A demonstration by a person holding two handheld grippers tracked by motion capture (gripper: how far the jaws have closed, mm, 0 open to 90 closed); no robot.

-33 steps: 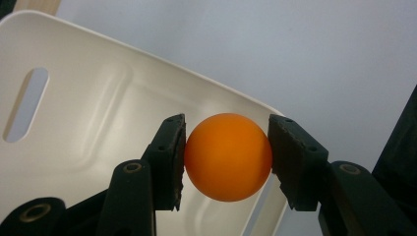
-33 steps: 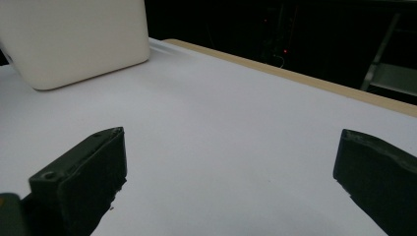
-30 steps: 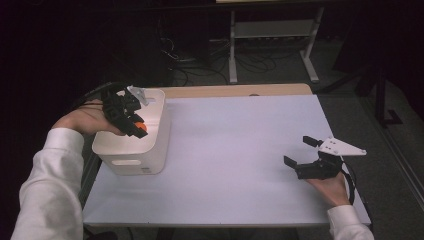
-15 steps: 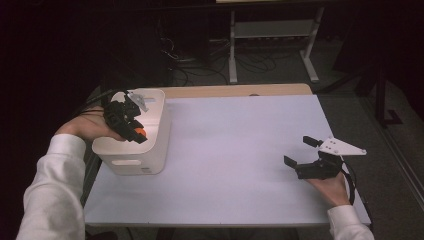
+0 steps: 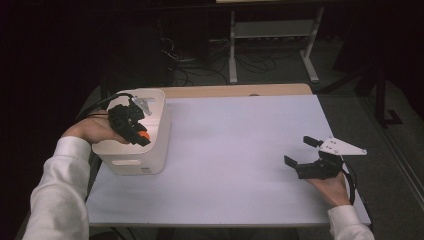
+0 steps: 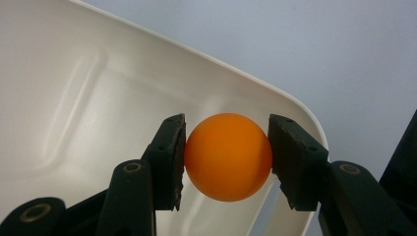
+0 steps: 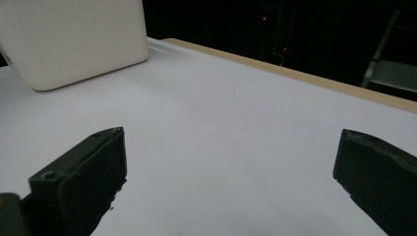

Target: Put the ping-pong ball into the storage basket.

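1 ball (image 6: 228, 157) sits pinched in the left gripper (image 5: 136, 131) over the bin (image 5: 131, 164) at the table's (image 5: 240, 150) left edge. Near the right edge, the right gripper (image 5: 303, 153) rests with jaws spread, empty.

In the high view the left tool (image 5: 141, 136) is covering most of the orange ball (image 5: 143, 134), leaving a sliver showing. The white bin (image 6: 88, 98) is running off the left gripper view's left and bottom edges, its floor partly hiding behind the ball. In the right gripper view, the bin's top is being cut off.
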